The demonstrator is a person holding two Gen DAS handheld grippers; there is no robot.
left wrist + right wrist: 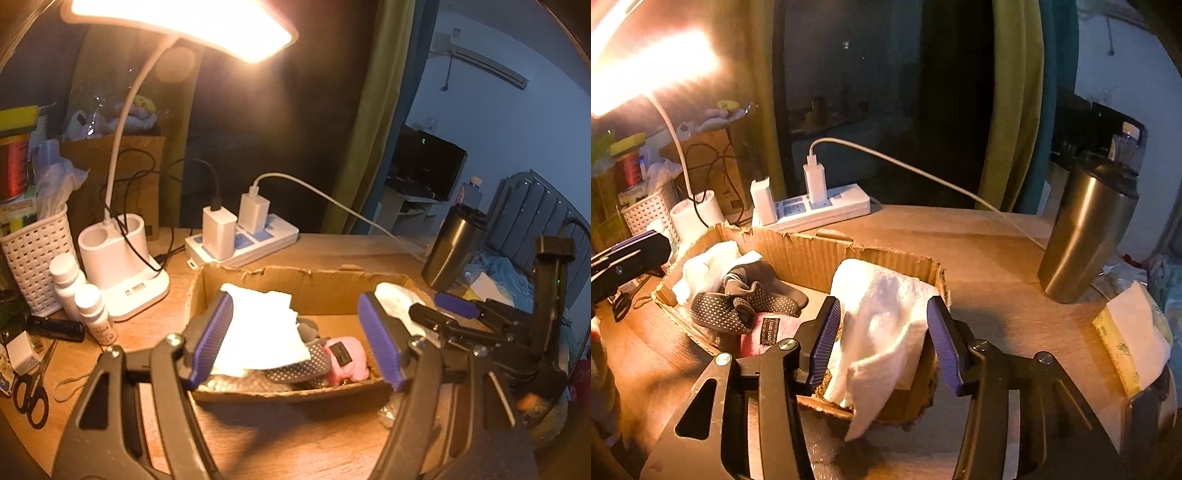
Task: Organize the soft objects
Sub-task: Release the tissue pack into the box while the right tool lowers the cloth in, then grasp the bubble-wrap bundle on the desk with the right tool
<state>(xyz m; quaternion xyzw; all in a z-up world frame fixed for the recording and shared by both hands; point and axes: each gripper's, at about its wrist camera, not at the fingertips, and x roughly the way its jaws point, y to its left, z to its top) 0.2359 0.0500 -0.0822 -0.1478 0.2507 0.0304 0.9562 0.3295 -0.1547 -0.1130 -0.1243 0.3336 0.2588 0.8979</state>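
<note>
A: Two grippers, both gaping wide above the box [314,284]. Left gripper [295,339]: nothing clamped; inner face of the left pad [212,336] just beside a white tissue [264,332], contact not resolvable.

B: Right gripper [882,343]: likewise spread, nothing pinched. Between the pads [827,339], a second tissue [886,321] draped over the box's right end, one corner hanging down past the near wall.

A: Inside the box, from the left-wrist view: tissue on top, over a grey dotted sock [299,363]; beside it, a pink cloth [349,360] with a small dark label.

B: Same contents from the right-wrist view: sock [753,299] heaped mid-box, pink cloth [768,330] against the near wall, first tissue [709,267] at the far left end. Torn, ragged upper rim along the cardboard [798,251].

A: Beyond the box, on the desk [288,439]: power strip [243,240] with two white chargers plugged in; lamp [125,273] lit, base to the left of the strip; two small white bottles [85,295] and a woven basket [35,258] further left; scissors [29,391] near the front edge.

B: To the right, well apart from the box: steel tumbler [1086,229] upright; tissue pack [1134,339] at the desk's right edge.
</note>
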